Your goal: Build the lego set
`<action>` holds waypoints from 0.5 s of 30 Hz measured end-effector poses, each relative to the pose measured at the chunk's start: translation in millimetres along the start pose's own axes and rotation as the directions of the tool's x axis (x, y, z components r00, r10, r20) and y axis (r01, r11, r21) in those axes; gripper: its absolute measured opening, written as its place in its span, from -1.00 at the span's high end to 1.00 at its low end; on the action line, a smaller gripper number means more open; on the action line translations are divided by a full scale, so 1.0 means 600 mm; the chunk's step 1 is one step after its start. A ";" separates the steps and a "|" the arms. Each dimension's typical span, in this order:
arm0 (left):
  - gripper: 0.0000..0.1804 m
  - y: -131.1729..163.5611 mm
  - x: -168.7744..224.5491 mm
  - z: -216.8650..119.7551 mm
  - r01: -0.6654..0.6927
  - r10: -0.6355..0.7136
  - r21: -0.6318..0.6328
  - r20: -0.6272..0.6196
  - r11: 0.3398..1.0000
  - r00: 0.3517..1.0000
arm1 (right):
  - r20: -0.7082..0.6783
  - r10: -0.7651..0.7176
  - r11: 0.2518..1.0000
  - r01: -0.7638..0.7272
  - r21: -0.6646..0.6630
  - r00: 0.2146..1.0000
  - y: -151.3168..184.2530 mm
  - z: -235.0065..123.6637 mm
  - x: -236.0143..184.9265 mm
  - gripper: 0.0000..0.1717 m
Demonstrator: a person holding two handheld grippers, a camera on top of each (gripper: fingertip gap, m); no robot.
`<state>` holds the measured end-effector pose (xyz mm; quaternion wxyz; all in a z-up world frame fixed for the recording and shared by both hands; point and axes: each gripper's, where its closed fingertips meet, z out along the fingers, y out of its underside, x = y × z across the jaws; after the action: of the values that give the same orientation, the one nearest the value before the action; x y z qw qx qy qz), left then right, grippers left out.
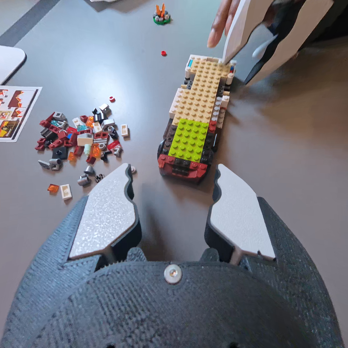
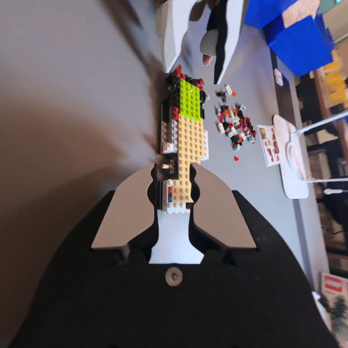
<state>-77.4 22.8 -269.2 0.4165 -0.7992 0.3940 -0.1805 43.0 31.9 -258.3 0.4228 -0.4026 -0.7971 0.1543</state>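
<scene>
Hovering spread wide, the left tool [image 1: 174, 170] sits just short of the brick model's [image 1: 197, 116] dark-red end; the right tool [image 2: 174, 169] brackets its tan end on the counter [image 1: 94, 56], loose bricks [image 1: 79, 135] unused.

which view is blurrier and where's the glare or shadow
Right wrist view: heavy motion smear on the left side and the blue boxes, with the long tan and lime brick vehicle fairly sharp. Left wrist view: mostly crisp, blur only on the far right tongs, soft sheen on the dark grey table, wide-angle bending at the edges.
</scene>
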 end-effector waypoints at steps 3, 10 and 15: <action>0.07 0.015 0.001 0.014 -0.031 0.031 -0.058 0.003 0.998 1.000 | 0.028 0.049 0.997 -0.048 -0.055 0.998 0.023 -0.008 0.006 0.61; 0.35 0.015 0.030 0.017 -0.106 0.104 -0.081 -0.033 0.991 0.994 | 0.012 0.080 0.988 -0.077 -0.137 0.997 0.068 -0.001 0.033 0.73; 0.32 -0.018 0.017 -0.013 -0.051 0.052 0.044 -0.019 0.998 0.998 | -0.051 0.251 0.968 -0.250 0.036 0.967 0.042 -0.029 0.101 0.71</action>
<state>-70.6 14.7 -256.0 0.4346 -0.7776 0.4144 -0.1862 50.4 92.7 -229.2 0.4275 -0.4980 -0.7255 0.2069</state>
